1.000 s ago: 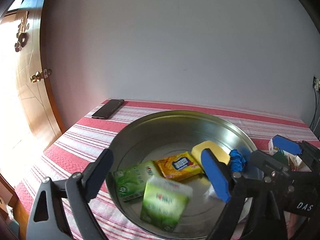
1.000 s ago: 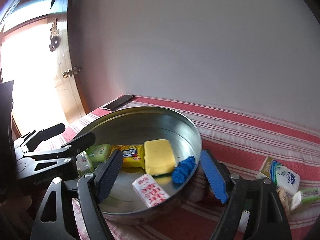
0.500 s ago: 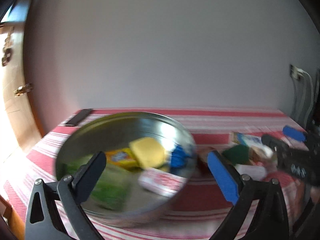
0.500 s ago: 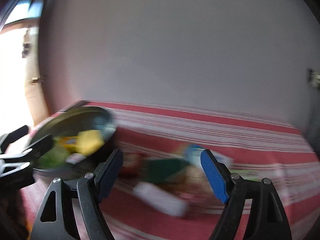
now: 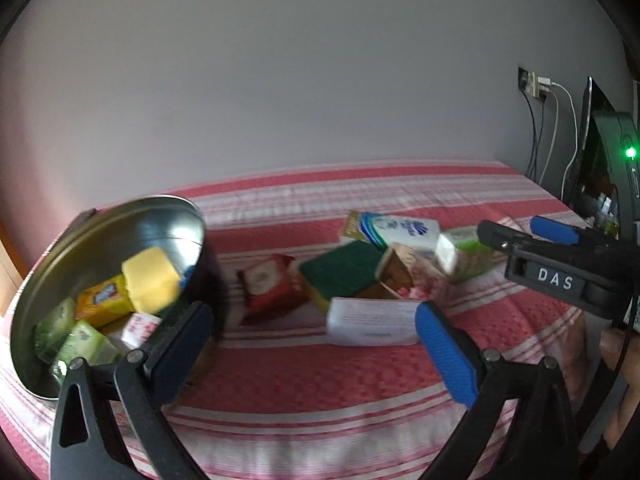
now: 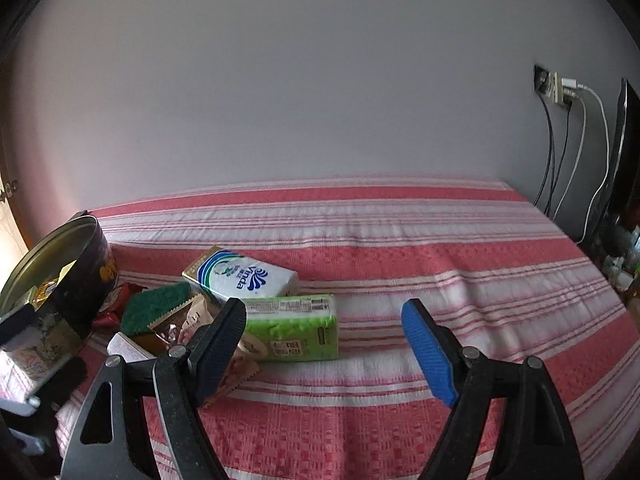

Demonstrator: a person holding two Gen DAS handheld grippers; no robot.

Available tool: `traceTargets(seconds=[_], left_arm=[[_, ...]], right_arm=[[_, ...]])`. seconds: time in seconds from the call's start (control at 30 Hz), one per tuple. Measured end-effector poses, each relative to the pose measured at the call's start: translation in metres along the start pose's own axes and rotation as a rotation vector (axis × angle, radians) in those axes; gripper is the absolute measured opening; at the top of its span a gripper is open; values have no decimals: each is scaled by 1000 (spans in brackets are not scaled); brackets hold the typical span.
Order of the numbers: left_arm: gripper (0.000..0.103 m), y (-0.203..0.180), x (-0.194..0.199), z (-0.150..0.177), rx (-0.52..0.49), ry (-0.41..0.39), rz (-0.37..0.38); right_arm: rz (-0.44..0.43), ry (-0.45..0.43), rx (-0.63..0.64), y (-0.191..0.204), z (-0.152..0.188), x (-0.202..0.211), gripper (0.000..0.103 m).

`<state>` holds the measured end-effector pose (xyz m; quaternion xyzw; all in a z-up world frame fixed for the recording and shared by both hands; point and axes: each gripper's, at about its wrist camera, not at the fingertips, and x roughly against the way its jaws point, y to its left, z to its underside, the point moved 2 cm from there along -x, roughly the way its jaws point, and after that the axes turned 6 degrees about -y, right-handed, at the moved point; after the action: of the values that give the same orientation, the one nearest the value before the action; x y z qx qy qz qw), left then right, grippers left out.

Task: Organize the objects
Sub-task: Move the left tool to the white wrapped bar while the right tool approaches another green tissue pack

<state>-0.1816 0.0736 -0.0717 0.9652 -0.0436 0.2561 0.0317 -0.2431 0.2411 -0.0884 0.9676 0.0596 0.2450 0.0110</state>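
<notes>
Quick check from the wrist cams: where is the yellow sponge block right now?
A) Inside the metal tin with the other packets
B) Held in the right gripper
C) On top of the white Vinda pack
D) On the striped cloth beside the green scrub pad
A: the yellow block lies inside the tin, next to the orange packet; both the left gripper and the right gripper are open and empty.

Both my grippers swing off the round tin (image 5: 72, 240) toward the loose pile beside it. My left gripper (image 5: 312, 344), whose jaws have just been opening with nothing between them, now faces the white packet (image 5: 372, 320) and green sponge (image 5: 340, 272) instead of the tin's contents. My right gripper (image 6: 324, 344) now frames the green tissue pack (image 6: 292, 328), the tin at its far left
</notes>
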Motion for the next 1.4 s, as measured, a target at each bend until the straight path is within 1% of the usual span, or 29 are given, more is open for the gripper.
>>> traceTargets(seconds=[0.07, 0.13, 0.23, 0.33, 0.43, 0.5, 0.57, 0.63, 0.67, 0.73, 0.8, 0.83, 0.9, 0.93, 1.1, 1.4], left_arm=[[103, -6, -1, 0, -15, 13, 17], [103, -11, -4, 2, -31, 20, 25], [103, -19, -11, 4, -53, 54, 47], [103, -24, -20, 6, -70, 79, 45], [103, -27, -30, 7, -80, 132, 41], [103, -26, -33, 6, -78, 139, 50], [102, -24, -35, 5, -81, 141, 32], [102, -21, -38, 4, -75, 145, 31], [101, -19, -40, 4, -62, 151, 43], [95, -18, -41, 5, -51, 161, 60], [85, -19, -41, 6, -56, 168, 78], [82, -20, -42, 6, -62, 171, 81], [73, -23, -42, 7, -68, 179, 92], [71, -23, -42, 7, -67, 182, 98], [70, -22, -45, 8, -61, 184, 105], [69, -20, -46, 8, -52, 183, 108]], right_arm=[[-2, 8, 1, -2, 2, 0, 88], [-1, 11, -5, -5, 3, -3, 88], [-2, 15, -12, -7, 4, -4, 88], [-7, 23, -7, -5, 5, -7, 88], [-9, 26, 1, -3, 5, -9, 88], [-9, 36, 9, -2, 5, -12, 88], [-7, 46, 14, 0, 5, -16, 88], [-7, 53, 18, 0, 5, -18, 88], [-8, 54, 22, 1, 5, -19, 88], [-11, 47, 29, 3, 5, -18, 88], [-21, 45, 32, 5, 5, -17, 88], [-23, 48, 34, 6, 5, -18, 89], [-30, 54, 42, 8, 6, -19, 89], [-32, 56, 46, 10, 6, -20, 89], [-25, 75, 68, 15, 6, -25, 92], [-15, 125, 90, 19, 8, -39, 92]])
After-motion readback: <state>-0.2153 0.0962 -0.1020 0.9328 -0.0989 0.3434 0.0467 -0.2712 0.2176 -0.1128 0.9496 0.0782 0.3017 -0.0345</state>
